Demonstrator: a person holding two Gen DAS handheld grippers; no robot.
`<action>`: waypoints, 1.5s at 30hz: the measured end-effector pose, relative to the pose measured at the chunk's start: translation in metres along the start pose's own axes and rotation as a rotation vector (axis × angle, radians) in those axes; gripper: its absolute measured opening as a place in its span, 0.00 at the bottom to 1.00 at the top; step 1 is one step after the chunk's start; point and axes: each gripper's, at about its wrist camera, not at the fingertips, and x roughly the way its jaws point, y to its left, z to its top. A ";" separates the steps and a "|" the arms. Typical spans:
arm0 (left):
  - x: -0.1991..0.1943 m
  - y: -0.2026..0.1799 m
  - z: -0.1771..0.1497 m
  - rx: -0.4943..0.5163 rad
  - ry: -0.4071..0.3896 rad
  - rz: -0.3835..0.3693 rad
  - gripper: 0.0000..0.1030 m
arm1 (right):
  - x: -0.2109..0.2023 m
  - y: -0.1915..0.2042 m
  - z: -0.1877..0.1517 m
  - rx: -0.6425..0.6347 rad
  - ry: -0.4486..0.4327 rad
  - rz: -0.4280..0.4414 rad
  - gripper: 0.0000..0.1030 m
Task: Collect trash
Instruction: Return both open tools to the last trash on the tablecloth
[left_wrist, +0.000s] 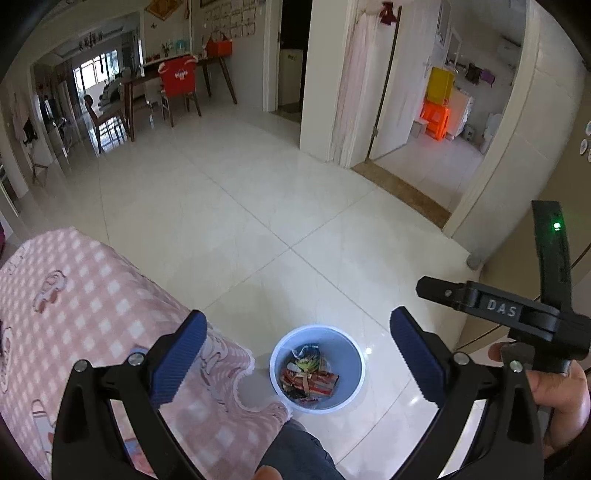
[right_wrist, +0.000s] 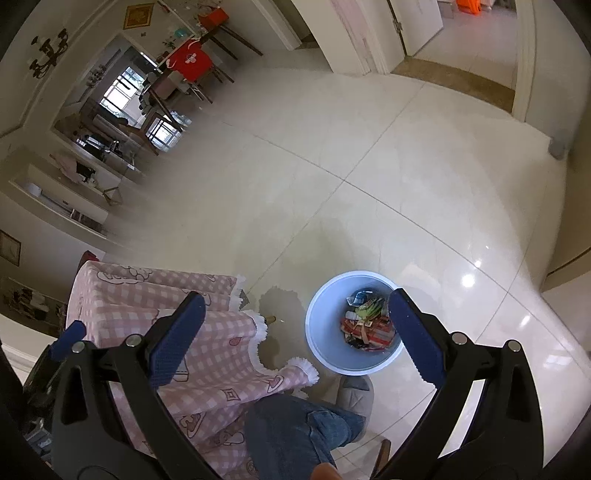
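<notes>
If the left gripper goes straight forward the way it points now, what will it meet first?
Most likely the floor. The left gripper is open and empty, held high and tilted downward; nothing stands between its fingers. The blue bin of wrappers sits lower in its view, so it probably passes beyond it, though depth is unclear.

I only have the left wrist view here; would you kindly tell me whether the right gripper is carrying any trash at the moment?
Observer: No. The right gripper is open, with nothing between its fingers.
Operator: Thank you. Is it near the bin?
Observer: Its camera looks down on the round light-blue plastic bin, and one blue finger pad overlaps the bin's rim in that picture.
Operator: Is anything on the floor next to the bin?
Observer: Yes, a grey slipper lies on the floor close beside it, on the person's side.
</notes>
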 end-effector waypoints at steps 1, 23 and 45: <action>-0.006 0.002 0.000 -0.003 -0.010 -0.002 0.95 | -0.004 0.006 0.000 -0.009 -0.007 0.003 0.94; -0.181 0.156 -0.044 -0.212 -0.319 0.275 0.95 | -0.038 0.270 -0.048 -0.459 -0.074 0.184 0.94; -0.232 0.436 -0.177 -0.609 -0.226 0.599 0.95 | 0.073 0.478 -0.174 -0.862 0.122 0.269 0.94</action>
